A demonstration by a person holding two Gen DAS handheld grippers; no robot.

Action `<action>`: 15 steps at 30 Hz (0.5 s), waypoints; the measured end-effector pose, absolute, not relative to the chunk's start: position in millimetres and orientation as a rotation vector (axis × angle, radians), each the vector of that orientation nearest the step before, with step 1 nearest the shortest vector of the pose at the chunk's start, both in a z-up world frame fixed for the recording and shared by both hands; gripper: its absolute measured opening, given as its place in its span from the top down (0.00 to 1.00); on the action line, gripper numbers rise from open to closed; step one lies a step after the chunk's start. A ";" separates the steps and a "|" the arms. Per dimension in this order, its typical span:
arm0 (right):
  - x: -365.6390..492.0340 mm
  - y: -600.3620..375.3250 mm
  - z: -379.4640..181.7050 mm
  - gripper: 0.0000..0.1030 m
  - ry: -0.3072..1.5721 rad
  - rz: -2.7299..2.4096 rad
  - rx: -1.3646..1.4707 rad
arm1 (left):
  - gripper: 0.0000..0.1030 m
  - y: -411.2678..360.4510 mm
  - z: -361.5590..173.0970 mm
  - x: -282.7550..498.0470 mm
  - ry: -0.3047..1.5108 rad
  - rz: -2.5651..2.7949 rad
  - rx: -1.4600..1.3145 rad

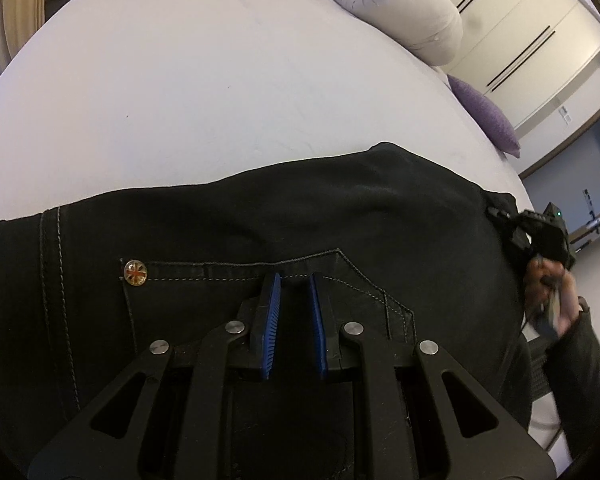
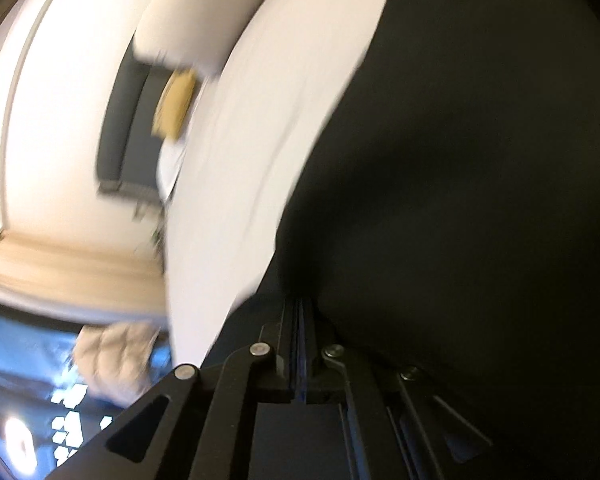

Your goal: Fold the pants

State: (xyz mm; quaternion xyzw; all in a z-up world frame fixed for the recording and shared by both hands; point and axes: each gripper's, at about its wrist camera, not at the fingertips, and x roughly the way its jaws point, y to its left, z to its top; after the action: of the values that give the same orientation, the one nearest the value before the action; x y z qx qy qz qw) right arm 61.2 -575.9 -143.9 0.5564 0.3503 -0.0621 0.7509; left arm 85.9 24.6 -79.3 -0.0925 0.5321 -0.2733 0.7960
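Black pants point(image 1: 340, 208) lie spread across the white bed point(image 1: 180, 80), a back pocket with a metal rivet point(image 1: 135, 273) facing up. My left gripper point(image 1: 293, 278) hangs just over the pocket's top seam. Its blue pads point(image 1: 271, 312) stand a narrow gap apart, and the seam runs flat and unpinched between them. At the pants' right edge a hand point(image 1: 548, 292) holds my right gripper point(image 1: 495, 212). In the blurred right wrist view that gripper point(image 2: 300, 308) has its pads pressed together against the black cloth point(image 2: 460, 200). I cannot see any cloth pinched between them.
A rolled white duvet point(image 1: 400, 4) and a purple cushion point(image 1: 488, 120) lie at the bed's far right. White wardrobe doors point(image 1: 520, 40) stand behind them. In the right wrist view a window point(image 2: 32, 380) and a pale bundle point(image 2: 112, 356) show beyond the bed's edge.
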 end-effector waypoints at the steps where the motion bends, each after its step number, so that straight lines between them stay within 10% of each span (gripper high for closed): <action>1: 59.0 -592.2 -142.6 1.00 0.749 -0.173 1.215 | 0.86 27.3 -80.0 86.5 1.143 -0.590 -0.206; 5: 37.6 -648.3 -122.8 0.96 0.681 -0.391 1.195 | 0.86 10.5 -82.6 85.9 1.141 -0.591 -0.202; 8: 16.7 -657.0 -85.6 0.58 0.644 -0.437 1.092 | 0.86 -3.6 -79.7 83.2 1.136 -0.585 -0.188; 15: -81.7 -618.9 -59.0 0.31 0.553 -0.349 1.069 | 0.86 -35.7 -54.3 74.0 1.133 -0.569 -0.163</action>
State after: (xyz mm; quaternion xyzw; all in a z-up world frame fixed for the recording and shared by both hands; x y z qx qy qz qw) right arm -81.7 -618.9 -59.0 0.5004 0.2588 -0.1633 0.8099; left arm 74.0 -35.7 -54.3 -0.0760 0.5288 -0.2656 0.8025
